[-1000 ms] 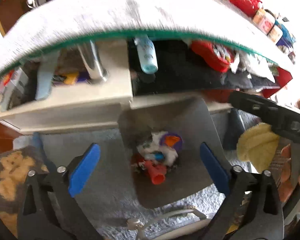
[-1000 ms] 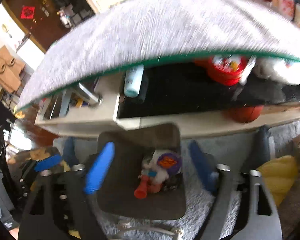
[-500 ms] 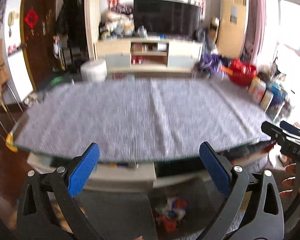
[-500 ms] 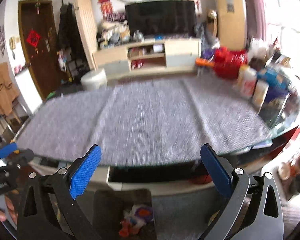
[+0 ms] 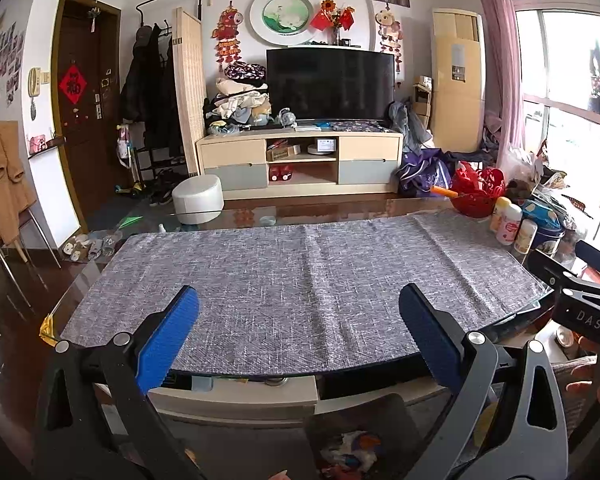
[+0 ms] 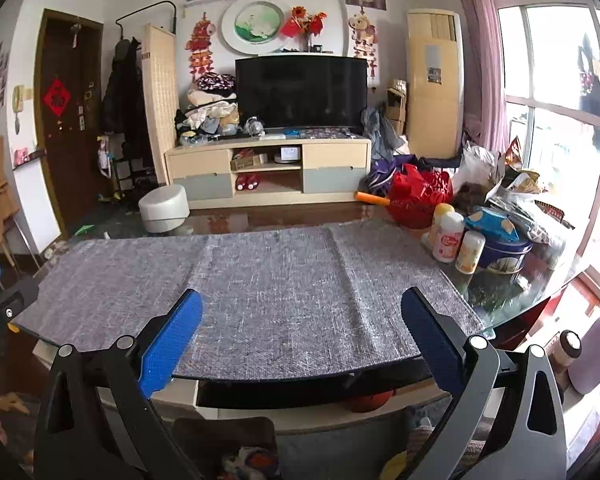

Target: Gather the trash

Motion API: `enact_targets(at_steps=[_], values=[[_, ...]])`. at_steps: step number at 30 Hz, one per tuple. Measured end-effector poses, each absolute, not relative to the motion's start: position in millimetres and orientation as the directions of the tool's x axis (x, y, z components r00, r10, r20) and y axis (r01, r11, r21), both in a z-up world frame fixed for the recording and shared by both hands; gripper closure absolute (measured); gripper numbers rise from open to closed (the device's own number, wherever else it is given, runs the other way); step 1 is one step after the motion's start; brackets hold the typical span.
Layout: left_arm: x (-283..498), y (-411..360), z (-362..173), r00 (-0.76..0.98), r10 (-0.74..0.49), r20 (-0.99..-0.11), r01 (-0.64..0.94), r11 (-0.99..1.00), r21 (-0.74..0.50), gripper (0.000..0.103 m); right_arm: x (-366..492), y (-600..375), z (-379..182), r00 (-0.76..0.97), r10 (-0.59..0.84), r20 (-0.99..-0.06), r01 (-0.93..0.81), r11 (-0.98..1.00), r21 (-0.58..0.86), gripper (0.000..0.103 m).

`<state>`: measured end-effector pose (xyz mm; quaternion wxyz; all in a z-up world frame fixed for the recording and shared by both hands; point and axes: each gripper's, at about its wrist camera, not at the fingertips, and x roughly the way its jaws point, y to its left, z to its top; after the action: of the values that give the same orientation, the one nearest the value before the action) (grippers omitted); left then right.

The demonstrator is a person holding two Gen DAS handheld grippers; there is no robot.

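Note:
A dark grey bin [image 5: 384,412] stands on the floor in front of the table, with a heap of crumpled coloured trash [image 5: 352,454] inside; the same bin [image 6: 204,430] and trash [image 6: 252,462] show at the bottom of the right wrist view. My left gripper [image 5: 298,310] is open and holds nothing, raised level over the near edge of the grey table mat [image 5: 300,280]. Beside it my right gripper [image 6: 302,312] is open too, over the mat [image 6: 268,280]. The right gripper's black body [image 5: 580,300] shows at the right edge of the left wrist view.
Bottles [image 6: 448,236], a blue tin [image 6: 504,256], a red basket [image 6: 420,196] and snack bags crowd the table's right end. A glass table edge [image 5: 260,376] runs just ahead. A TV cabinet [image 5: 300,160] and white stool [image 5: 198,200] stand beyond. A basketball [image 6: 366,400] lies under the table.
Both grippers have swung up from pointing down at the bin to looking level across the table. The bin has slid to the bottom of both views. Both stayed open.

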<state>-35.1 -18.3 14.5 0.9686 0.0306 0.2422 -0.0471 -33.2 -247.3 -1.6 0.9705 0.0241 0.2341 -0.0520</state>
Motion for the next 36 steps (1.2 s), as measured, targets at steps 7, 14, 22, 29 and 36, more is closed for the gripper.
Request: enact_targets(at_steps=[7,14,22,29,36], values=[[-35.5,-19.0,10.1,0.875,-0.075,-0.478,0.102,0.994,0.031,0.008,-36.1,-241.4,-3.3,0.884,-0.079,-0.461,0.106,0.994,0.033,0.003],[-36.9,-19.0,10.0,0.877,-0.080,-0.474,0.107,0.994,0.030,0.008,-35.4,-239.8,-2.9,0.883,-0.086,-0.462,0.114,0.993,0.033,0.003],[-37.3,-19.2,12.6,0.880,-0.076,-0.469,0.100,0.995,0.027,0.008,-35.7,-236.8,0.4,0.887,-0.079,-0.456,0.107,0.994,0.035,0.003],[-37.1,-19.5,14.2,0.883,-0.073,-0.463,0.097,0.995,0.027,0.008,-33.8,-236.5,0.9,0.885,-0.071,-0.460,0.099,0.994,0.037,0.003],[-35.7,-16.2,15.3,0.882,-0.075,-0.465,0.091,0.996,0.012,0.008,-33.4,-237.1,1.1,0.886,-0.064,-0.459,0.095,0.995,0.044,0.003]])
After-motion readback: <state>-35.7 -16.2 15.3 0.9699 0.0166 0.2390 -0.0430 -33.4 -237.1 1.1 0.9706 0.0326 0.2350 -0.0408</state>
